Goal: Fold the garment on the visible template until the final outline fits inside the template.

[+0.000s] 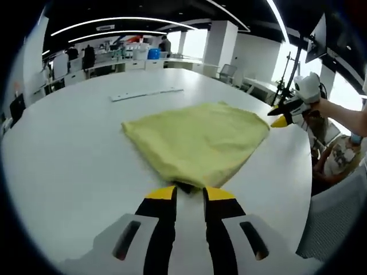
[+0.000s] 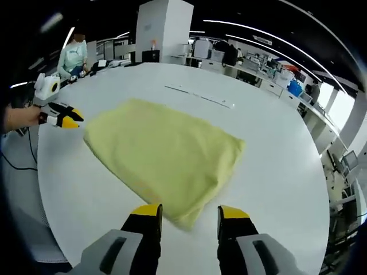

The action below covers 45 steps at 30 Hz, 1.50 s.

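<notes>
Yellow garment (image 1: 198,140) lies folded, flat on white table (image 1: 69,149), centre of left gripper view. Left gripper (image 1: 190,195) at 6 o'clock, jaws narrow, tips at garment's near corner; grip on cloth unclear. Right gripper (image 2: 189,215) at 6 o'clock in right gripper view, jaws wide, garment corner between tips. White strip (image 1: 146,93) lies beyond garment, 11 o'clock.
</notes>
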### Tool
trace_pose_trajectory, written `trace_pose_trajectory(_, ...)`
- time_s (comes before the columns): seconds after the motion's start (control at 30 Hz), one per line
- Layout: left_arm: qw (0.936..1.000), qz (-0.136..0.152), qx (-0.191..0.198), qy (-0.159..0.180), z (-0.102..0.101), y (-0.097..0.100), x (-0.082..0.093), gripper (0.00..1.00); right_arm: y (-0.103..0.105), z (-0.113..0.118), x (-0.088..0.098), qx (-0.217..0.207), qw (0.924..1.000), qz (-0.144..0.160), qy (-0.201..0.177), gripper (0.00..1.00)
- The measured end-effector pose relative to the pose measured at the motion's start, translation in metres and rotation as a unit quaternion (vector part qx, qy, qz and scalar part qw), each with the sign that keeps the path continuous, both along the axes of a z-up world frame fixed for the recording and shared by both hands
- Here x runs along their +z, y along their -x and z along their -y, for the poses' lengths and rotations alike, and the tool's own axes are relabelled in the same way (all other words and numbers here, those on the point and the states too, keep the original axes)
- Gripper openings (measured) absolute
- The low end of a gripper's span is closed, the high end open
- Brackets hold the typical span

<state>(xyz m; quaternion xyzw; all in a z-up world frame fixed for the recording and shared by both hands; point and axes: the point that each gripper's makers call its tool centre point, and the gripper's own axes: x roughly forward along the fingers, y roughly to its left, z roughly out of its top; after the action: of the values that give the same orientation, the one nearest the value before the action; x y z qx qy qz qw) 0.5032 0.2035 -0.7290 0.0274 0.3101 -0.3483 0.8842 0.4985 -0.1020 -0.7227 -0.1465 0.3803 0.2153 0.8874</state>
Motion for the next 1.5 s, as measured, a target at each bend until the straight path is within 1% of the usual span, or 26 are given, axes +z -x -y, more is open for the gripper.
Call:
trace_pose_trajectory(0.07, 0.9999, 0.002, 0.003, 0.011, 0.005, 0.001, -0.002, 0.08, 0.002, -0.002, -0.002, -0.003, 1.0000, 0.002, 0.005, 0.26)
trace_pose_trajectory(0.17, 0.9999, 0.007, 0.008, 0.011, 0.008, 0.001, -0.005, 0.06, 0.006, -0.004, -0.007, -0.007, 0.9999, 0.002, 0.013, 0.21)
trace_pose_trajectory(0.2, 0.9997, 0.004, 0.008, 0.023, 0.011, 0.001, -0.005, 0.05, 0.007, -0.004, -0.008, -0.010, 0.9999, 0.000, 0.013, 0.20)
trace_pose_trajectory(0.23, 0.9997, 0.002, 0.008, 0.024, 0.012, 0.001, -0.006, 0.04, 0.007, -0.004, -0.009, -0.013, 0.9998, 0.000, 0.012, 0.19)
trace_pose_trajectory(0.33, 0.9999, 0.002, 0.008, 0.011, 0.012, -0.001, -0.013, 0.04, 0.006, -0.004, -0.011, -0.026, 0.9996, 0.001, 0.009, 0.17)
trace_pose_trajectory(0.43, 0.9998, -0.002, 0.010, 0.018, 0.013, -0.002, -0.014, 0.03, 0.006, -0.001, -0.016, -0.040, 0.9991, -0.002, 0.010, 0.15)
trace_pose_trajectory(0.47, 0.9998, -0.003, 0.010, 0.019, 0.013, -0.002, -0.014, 0.03, 0.005, 0.000, -0.016, -0.045, 0.9990, -0.002, 0.009, 0.14)
trace_pose_trajectory(0.5, 0.9997, -0.005, 0.011, 0.020, 0.013, -0.003, -0.014, 0.03, 0.004, 0.002, -0.018, -0.058, 0.9983, -0.002, 0.003, 0.13)
trace_pose_trajectory(0.57, 0.9989, -0.014, 0.016, 0.043, 0.016, -0.002, -0.013, 0.04, 0.005, 0.001, -0.020, -0.068, 0.9976, -0.007, -0.006, 0.12)
trace_pose_trajectory(0.6, 0.9979, -0.025, 0.018, 0.058, 0.018, -0.001, -0.014, 0.04, 0.006, 0.000, -0.021, -0.075, 0.9971, -0.009, -0.013, 0.11)
trace_pose_trajectory(0.63, 0.9978, -0.028, 0.019, 0.057, 0.017, -0.002, -0.016, 0.05, 0.006, 0.000, -0.021, -0.078, 0.9968, -0.007, -0.016, 0.11)
trace_pose_trajectory(0.7, 0.9983, -0.025, 0.018, 0.050, 0.017, -0.002, -0.018, 0.04, 0.005, 0.000, -0.023, -0.086, 0.9961, -0.007, -0.018, 0.10)
trace_pose_trajectory(0.77, 0.9980, -0.027, 0.022, 0.053, 0.018, -0.004, -0.019, 0.04, 0.004, 0.001, -0.024, -0.092, 0.9955, -0.006, -0.020, 0.10)
trace_pose_trajectory(0.87, 0.9979, -0.026, 0.020, 0.057, 0.022, -0.005, -0.018, 0.00, 0.004, 0.001, -0.027, -0.094, 0.9954, -0.007, -0.016, 0.09)
trace_pose_trajectory(0.97, 0.9985, -0.026, 0.012, 0.048, 0.023, -0.004, -0.019, 0.00, 0.004, 0.002, -0.026, -0.095, 0.9953, -0.005, -0.013, 0.06)
trace_pose_trajectory(1.07, 0.9980, -0.032, 0.015, 0.052, 0.022, -0.004, -0.019, 0.00, 0.004, 0.002, -0.026, -0.100, 0.9949, -0.004, -0.015, 0.04)
trace_pose_trajectory(1.17, 0.9984, -0.030, 0.014, 0.046, 0.020, -0.003, -0.019, 0.00, 0.005, 0.003, -0.025, -0.101, 0.9948, -0.006, -0.015, 0.00)
trace_pose_trajectory(1.23, 0.9987, -0.027, 0.012, 0.040, 0.019, -0.001, -0.018, 0.00, 0.006, 0.004, -0.025, -0.097, 0.9952, -0.004, -0.014, 0.00)
trace_pose_trajectory(1.4, 0.9988, -0.028, 0.011, 0.040, 0.013, 0.001, -0.015, 0.00, 0.007, 0.005, -0.022, -0.086, 0.9962, -0.003, -0.008, 0.00)
trace_pose_trajectory(1.5, 0.9983, -0.031, 0.015, 0.047, 0.010, 0.002, -0.014, 0.00, 0.008, 0.006, -0.021, -0.078, 0.9969, -0.003, 0.003, 0.00)
